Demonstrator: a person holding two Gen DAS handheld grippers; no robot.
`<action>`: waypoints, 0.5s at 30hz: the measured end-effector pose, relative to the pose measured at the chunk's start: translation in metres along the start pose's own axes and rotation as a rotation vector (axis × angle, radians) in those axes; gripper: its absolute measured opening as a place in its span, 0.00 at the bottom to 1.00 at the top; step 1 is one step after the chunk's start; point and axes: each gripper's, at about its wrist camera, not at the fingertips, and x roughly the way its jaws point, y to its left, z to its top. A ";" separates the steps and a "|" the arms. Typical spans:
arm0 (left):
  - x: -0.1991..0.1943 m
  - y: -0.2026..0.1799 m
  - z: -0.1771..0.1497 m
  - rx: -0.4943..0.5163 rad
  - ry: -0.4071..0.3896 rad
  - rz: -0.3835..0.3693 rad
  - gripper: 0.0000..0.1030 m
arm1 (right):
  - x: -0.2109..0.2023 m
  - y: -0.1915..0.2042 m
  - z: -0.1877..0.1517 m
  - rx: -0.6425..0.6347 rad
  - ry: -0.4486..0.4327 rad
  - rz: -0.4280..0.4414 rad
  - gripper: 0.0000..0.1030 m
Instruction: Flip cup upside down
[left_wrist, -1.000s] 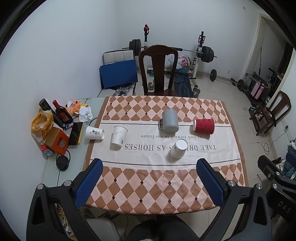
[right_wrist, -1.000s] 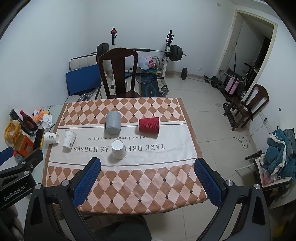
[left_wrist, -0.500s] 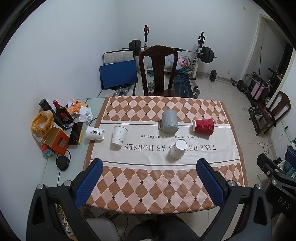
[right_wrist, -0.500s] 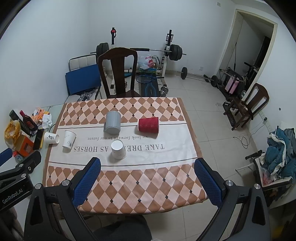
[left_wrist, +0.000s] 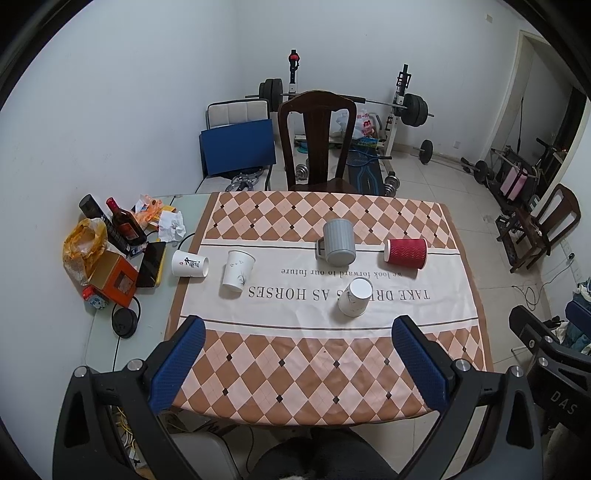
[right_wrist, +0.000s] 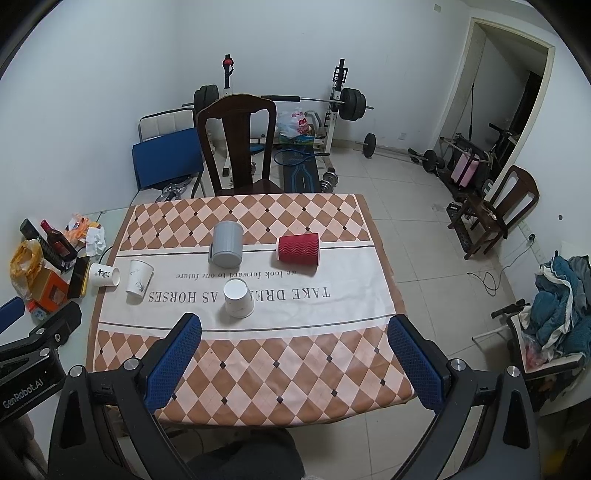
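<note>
Both grippers are held high above the near edge of the worktop (left_wrist: 461, 332), nothing between the jaws. Left gripper (left_wrist: 297, 354): jaws spread wide, blue pads seen at both sides of the view. Right gripper (right_wrist: 295, 354): jaws spread wide as well, empty.

The worktop is covered by a diamond-patterned cloth (left_wrist: 314, 365) with a white printed band across the middle. Five cups are seen on or near the band:
- white paper cup (left_wrist: 354, 297), standing base up, near the centre of the band, closest to the grippers; also seen in the right view (right_wrist: 238, 297).
- grey mug (left_wrist: 339, 242), base up, handle toward the left, at the far edge of the band.
- red ribbed cup (left_wrist: 405, 252), lying on its side, just right of the grey mug, apart from it.
- second white cup (left_wrist: 238, 271), mouth up, slightly tilted, on the left part of the band.
- third white cup (left_wrist: 189, 263), lying on its side at the cloth's left edge, mouth toward the right.

Clutter is seen left of the cloth: dark bottle (left_wrist: 123, 223), orange box (left_wrist: 110, 278), yellow bag (left_wrist: 79, 247), black phone (left_wrist: 151, 264). A dark wooden chair (left_wrist: 317, 144) is placed at the far side, with a barbell rack (left_wrist: 400, 107) behind it.
</note>
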 end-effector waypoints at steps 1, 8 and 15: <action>0.001 0.000 0.001 0.000 0.000 0.001 1.00 | 0.000 0.000 0.001 0.000 -0.001 -0.001 0.99; 0.000 0.000 0.000 -0.003 0.000 0.000 1.00 | 0.001 0.000 0.002 0.001 -0.001 -0.002 0.99; 0.001 -0.001 0.000 -0.005 0.002 0.000 1.00 | 0.001 0.000 0.002 0.001 0.000 -0.001 0.99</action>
